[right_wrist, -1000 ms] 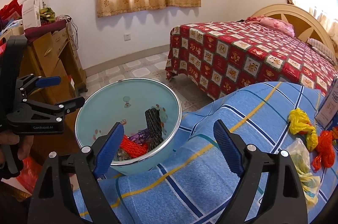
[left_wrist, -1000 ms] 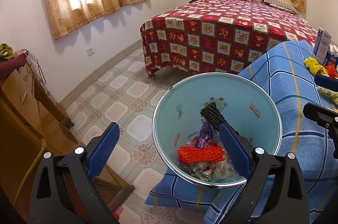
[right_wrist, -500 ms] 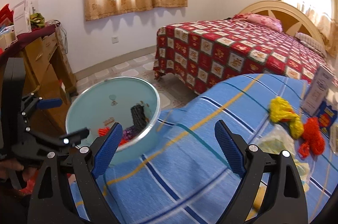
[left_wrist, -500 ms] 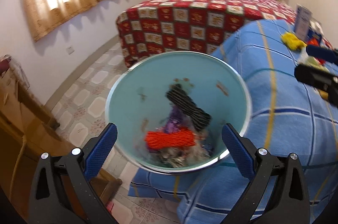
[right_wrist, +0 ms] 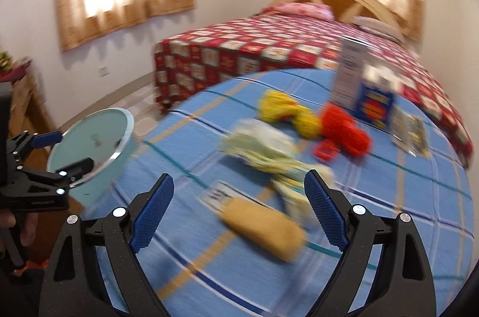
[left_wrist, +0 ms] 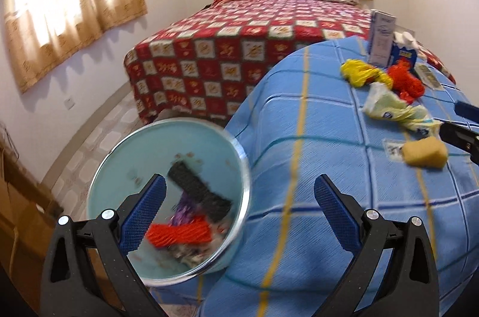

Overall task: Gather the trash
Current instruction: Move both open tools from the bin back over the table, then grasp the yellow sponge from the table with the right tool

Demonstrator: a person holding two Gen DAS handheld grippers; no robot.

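Blue checked cloth (left_wrist: 314, 137): covers the raised surface in the foreground of both views; yellow and dark lines cross it.
Pale blue round bin with a metal rim (left_wrist: 155, 155): stands at the left edge of the cloth-covered surface, lower than its top; mouth open toward the left wrist camera.
Bin contents: red mesh bundle (left_wrist: 179, 233), black ribbed piece (left_wrist: 197, 191) lying across it, purple scrap (left_wrist: 187, 204) between them; smaller items at the bottom too blurred to tell.
Trash on the cloth: yellow plastic bundle (right_wrist: 287, 112), red mesh wad (right_wrist: 344, 133) just beside it, crumpled pale green wrapper (right_wrist: 263, 149) nearer the camera, tan sponge-like block (right_wrist: 263, 230) nearest, with a small printed card (right_wrist: 217, 195) touching its far end.
Upright boxes: white carton (right_wrist: 348, 77) and blue box (right_wrist: 374, 104) standing side by side behind the red wad; flat printed packet (right_wrist: 408, 131) lying to their right.
Left gripper (left_wrist: 238, 210): blue-padded jaws spread wide, nothing between them; hangs over the bin rim and the cloth edge.
Right gripper (right_wrist: 238, 207): jaws spread wide, no contact with any item; tan block and green wrapper seen in the gap, below the pads.
Person: a hand (right_wrist: 18, 227) on the left gripper's handle, at the left edge of the right wrist view.
Background: bed with red patterned quilt (left_wrist: 239, 47), curtained windows.
Image quality: right wrist view heavily blurred; fine detail on the trash not readable.
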